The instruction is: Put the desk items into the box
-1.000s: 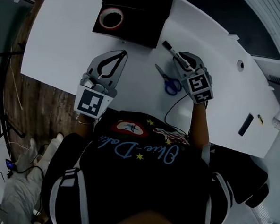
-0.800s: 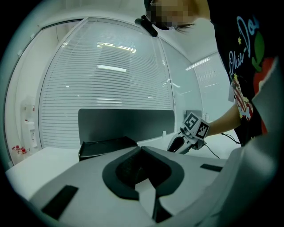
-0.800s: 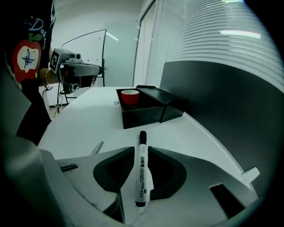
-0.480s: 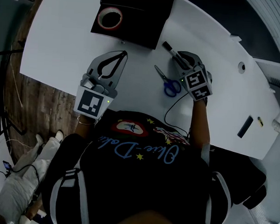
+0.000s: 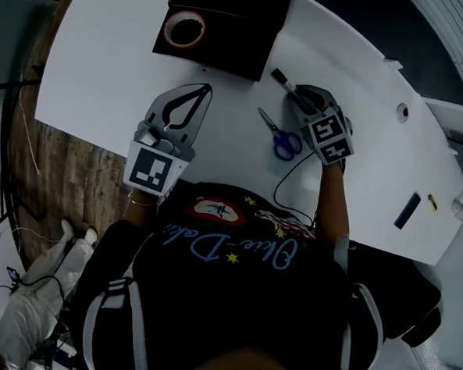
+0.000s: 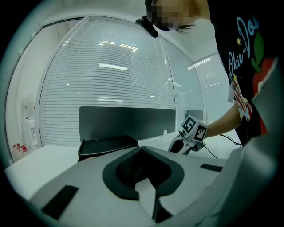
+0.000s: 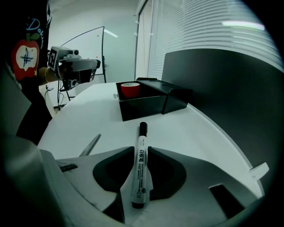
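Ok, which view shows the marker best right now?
The right gripper view: the marker lies centre, close up, label visible. The head view shows the marker small and dim; the left gripper view doesn't show it.

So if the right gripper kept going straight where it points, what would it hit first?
Probably the white table, since the right gripper tilts down; the black box lies beyond. Its jaws have just been closing on the marker.

White curved desk (image 5: 106,63), wood-plank floor (image 5: 64,174) at left, horiz. blinds (image 7: 208,33) across window, dark panel (image 7: 222,93) along desk's far edge, glass partition (image 6: 188,88), strip-light reflections (image 6: 113,66), dim light.
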Available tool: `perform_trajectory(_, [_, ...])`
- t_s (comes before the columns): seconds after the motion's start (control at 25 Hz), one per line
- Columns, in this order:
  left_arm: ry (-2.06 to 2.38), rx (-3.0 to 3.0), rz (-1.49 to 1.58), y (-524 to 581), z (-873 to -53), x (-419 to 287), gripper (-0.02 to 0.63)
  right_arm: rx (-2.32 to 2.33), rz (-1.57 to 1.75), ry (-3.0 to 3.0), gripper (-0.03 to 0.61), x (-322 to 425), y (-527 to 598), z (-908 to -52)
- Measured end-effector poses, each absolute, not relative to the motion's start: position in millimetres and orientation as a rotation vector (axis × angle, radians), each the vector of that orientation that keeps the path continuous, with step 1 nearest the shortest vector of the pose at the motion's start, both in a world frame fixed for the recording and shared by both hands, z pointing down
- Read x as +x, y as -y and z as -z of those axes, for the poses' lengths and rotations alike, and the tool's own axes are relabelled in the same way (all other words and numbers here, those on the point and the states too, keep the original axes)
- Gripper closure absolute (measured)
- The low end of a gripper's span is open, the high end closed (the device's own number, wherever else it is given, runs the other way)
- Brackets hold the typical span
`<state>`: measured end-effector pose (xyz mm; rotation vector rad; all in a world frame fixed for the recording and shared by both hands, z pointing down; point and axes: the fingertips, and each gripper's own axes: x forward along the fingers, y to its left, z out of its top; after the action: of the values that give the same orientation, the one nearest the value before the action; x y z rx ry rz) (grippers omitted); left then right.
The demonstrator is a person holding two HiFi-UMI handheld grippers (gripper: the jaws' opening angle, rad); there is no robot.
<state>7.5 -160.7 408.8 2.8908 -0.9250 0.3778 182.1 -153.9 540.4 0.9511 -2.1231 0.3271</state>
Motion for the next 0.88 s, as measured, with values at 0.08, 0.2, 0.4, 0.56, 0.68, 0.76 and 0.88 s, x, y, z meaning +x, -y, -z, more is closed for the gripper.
perform_trajectory(0.08, [0.919,2.897,-0.382,161.6,-410.2,9.6,0.617,0.956,-0.346,2.129,0.494,183.5,154.2,-542.6])
perform_trajectory(0.2, [0.911,2.892,-0.376,165.2,-413.8,13.7,0.617,0.965,-0.371,2.136,0.509,186.7,156.4,-547.7])
perform_trajectory(0.4, [0.915,2.869,-0.368,169.5,-415.9,14.9,0.617,1.003,-0.366,2.12,0.512,193.3,158.3,-551.2])
perform_trajectory(0.56, [0.925,2.866,-0.36,168.6,-414.5,12.5,0.617,1.089,-0.357,2.111,0.514,198.9,159.2,-540.7])
perform_trajectory(0.68, [0.933,2.87,-0.358,167.1,-412.6,11.9,0.617,1.152,-0.374,2.116,0.514,202.9,158.0,-530.7])
perform_trajectory(0.76, [0.94,2.873,-0.349,166.6,-411.0,11.9,0.617,1.199,-0.371,2.135,0.514,206.2,158.2,-523.4])
perform_trajectory(0.88, [0.947,2.868,-0.328,165.7,-408.4,10.0,0.617,1.266,-0.34,2.167,0.514,210.7,158.6,-509.9])
